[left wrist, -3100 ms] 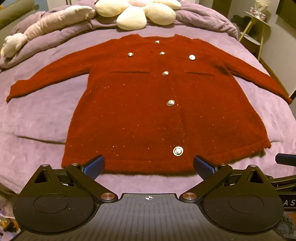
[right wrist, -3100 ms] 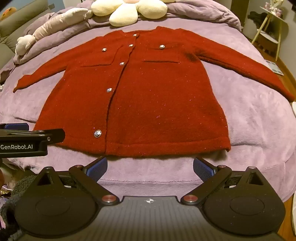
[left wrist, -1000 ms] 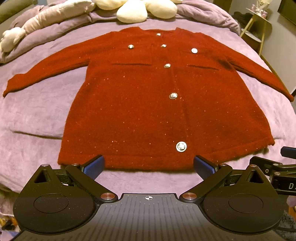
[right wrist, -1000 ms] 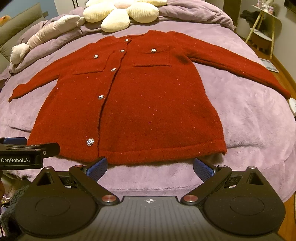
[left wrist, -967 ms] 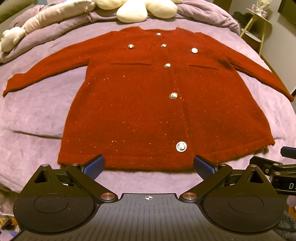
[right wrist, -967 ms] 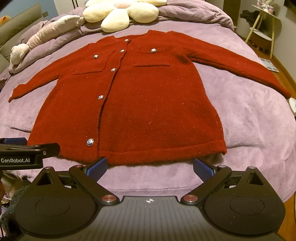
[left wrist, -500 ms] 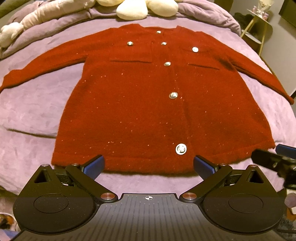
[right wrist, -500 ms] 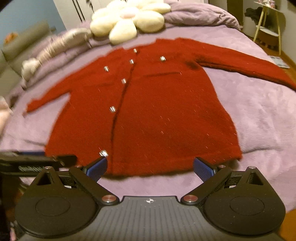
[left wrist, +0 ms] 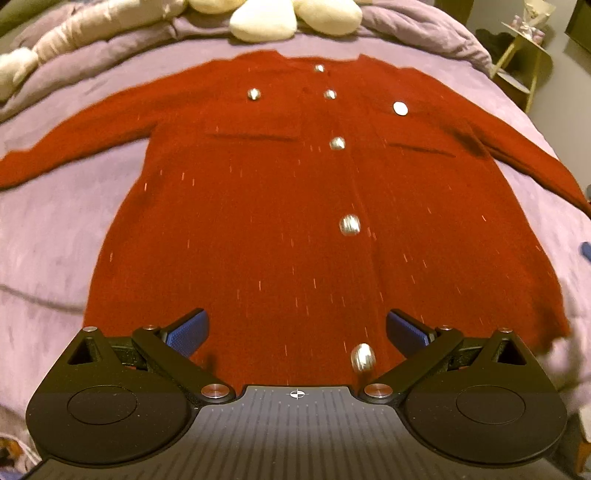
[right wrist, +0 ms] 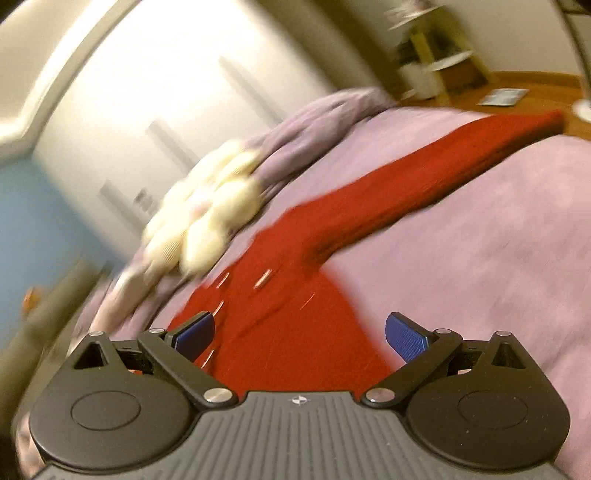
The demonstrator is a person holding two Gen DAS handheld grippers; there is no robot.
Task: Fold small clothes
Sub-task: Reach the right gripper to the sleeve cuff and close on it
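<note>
A small red cardigan (left wrist: 280,206) with silver buttons lies flat, front up, on a purple bed (left wrist: 55,221), sleeves spread to both sides. My left gripper (left wrist: 295,328) is open and empty, its blue pads over the hem near the lowest button (left wrist: 362,356). My right gripper (right wrist: 299,332) is open and empty, over the cardigan's right side (right wrist: 288,332). The right wrist view is tilted and blurred; the right sleeve (right wrist: 424,184) runs away to the upper right.
A cream flower-shaped cushion (left wrist: 262,18) and bunched purple bedding (left wrist: 92,33) lie at the head of the bed. A small side table (left wrist: 524,48) stands right of the bed. A wooden floor (right wrist: 535,85) shows beyond the bed's right edge.
My left gripper has moved forward over the cardigan's hem. My right gripper has swung to the right and forward and tilted, so its view now faces the right sleeve. Both stay open.
</note>
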